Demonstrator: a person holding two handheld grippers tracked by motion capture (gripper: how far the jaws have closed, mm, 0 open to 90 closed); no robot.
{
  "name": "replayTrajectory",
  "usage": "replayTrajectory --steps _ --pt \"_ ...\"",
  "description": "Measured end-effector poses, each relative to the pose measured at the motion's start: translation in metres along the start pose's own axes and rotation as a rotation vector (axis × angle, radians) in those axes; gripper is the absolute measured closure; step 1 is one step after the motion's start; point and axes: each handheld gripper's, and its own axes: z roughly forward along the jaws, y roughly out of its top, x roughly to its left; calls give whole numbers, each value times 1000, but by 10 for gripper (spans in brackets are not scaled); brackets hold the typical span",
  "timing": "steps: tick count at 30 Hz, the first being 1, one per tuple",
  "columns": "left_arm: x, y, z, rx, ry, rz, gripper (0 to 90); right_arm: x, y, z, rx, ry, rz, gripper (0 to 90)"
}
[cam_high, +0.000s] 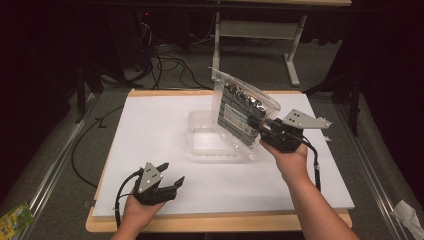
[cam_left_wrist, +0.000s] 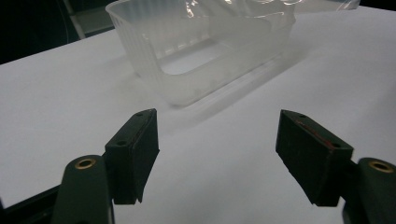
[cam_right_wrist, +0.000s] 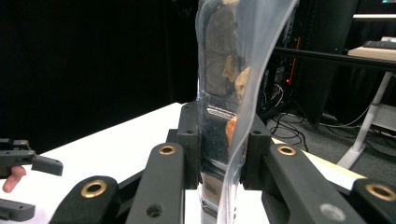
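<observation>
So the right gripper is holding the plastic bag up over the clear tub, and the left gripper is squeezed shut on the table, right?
Not quite. The left gripper is open, not shut: the left gripper view shows its jaws wide apart with bare white table between them. The rest holds: the right gripper pinches the plastic bag above the clear tub.

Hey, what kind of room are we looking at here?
Probably a lab or recording workspace: a white board-topped table, tangled black cables on grey carpet beyond it, and a white-legged desk frame against dark surroundings.
</observation>
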Motion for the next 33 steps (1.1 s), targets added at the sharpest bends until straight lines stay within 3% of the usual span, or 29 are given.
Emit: replayTrajectory --steps 18,33 --pt "0 1 0 -5 -8 7 302 -4 2 57 33 -22 -14 760" --pt "0 1 1 -4 -17 5 301 -7 1 83 65 -46 -32 760"
